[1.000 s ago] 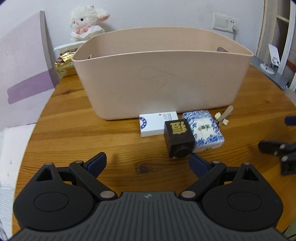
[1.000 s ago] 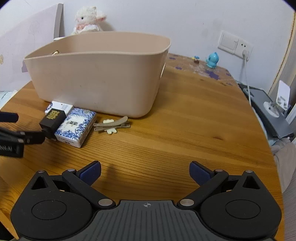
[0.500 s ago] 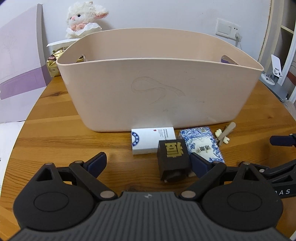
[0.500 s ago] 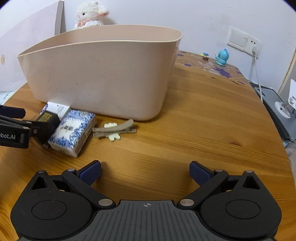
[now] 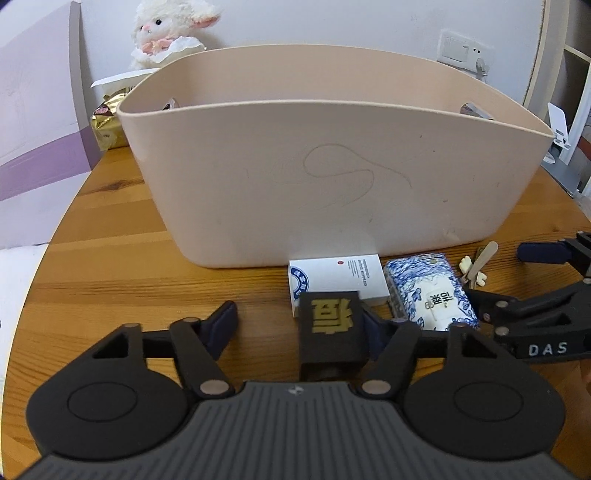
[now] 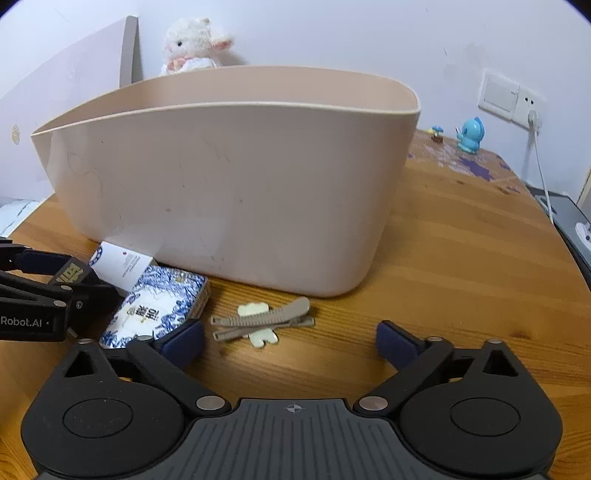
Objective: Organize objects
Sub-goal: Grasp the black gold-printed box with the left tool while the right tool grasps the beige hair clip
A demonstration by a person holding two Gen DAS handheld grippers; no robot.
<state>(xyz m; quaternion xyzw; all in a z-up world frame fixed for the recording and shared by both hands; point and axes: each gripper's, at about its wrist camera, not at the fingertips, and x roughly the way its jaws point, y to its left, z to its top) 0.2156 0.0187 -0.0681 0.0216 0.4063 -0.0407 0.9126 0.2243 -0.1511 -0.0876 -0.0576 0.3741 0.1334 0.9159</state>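
A beige plastic tub (image 5: 332, 173) stands on the round wooden table (image 5: 110, 266). In front of it lie a white card box (image 5: 340, 275), a blue-and-white patterned box (image 5: 432, 295), a black block with a gold character (image 5: 330, 332) and beige hair clips (image 6: 262, 319). My left gripper (image 5: 299, 325) is open; the black block sits between its fingers, against the right one. My right gripper (image 6: 290, 339) is open just short of the hair clips, its left finger beside the patterned box (image 6: 159, 306).
A plush lamb (image 5: 166, 33) and a gold packet (image 5: 107, 122) are behind the tub. A purple-striped board (image 5: 37, 140) leans at the left. A blue figurine (image 6: 469, 134) stands at the back right, and a wall socket (image 6: 511, 98) with a cord is above it.
Both grippers have moved forward toward the objects. The black block now lies between the left gripper's fingers; the right gripper has come close to the hair clips.
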